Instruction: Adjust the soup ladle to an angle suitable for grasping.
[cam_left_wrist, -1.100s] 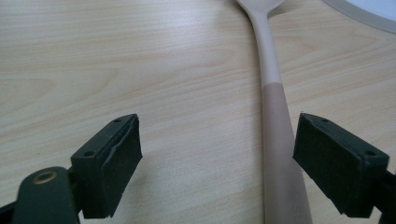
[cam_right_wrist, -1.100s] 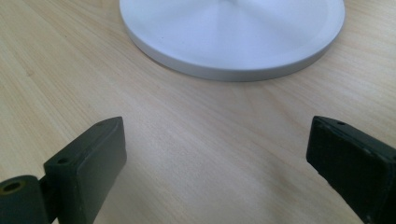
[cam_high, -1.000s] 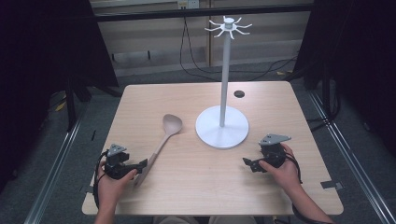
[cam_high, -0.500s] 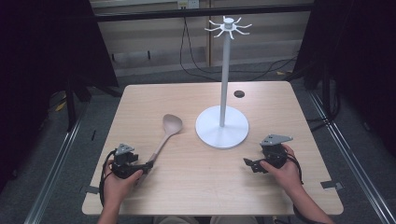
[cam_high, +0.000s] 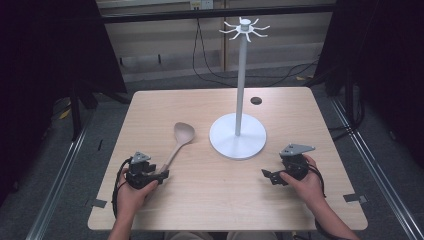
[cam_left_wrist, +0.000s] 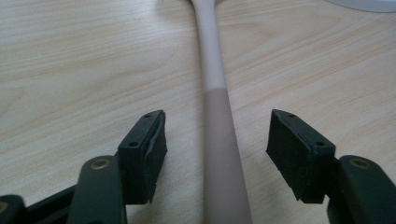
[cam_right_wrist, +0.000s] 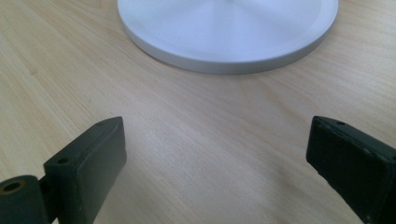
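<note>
Both claws were spread: the left gripper (cam_left_wrist: 217, 156) straddled the spoon handle (cam_left_wrist: 219, 140) ungripped, lower centre; a closing off-centre could have skidded it.

I see a tan wooden spoon (cam_high: 179, 141), a white stand (cam_high: 238, 136), a pale wood-grain table (cam_high: 210, 195) and black jaws.

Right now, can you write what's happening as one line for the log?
left hand-held gripper: open, straddling spoon handle | right hand-held gripper: open, nothing held, facing stand base | spoon flat on table
</note>
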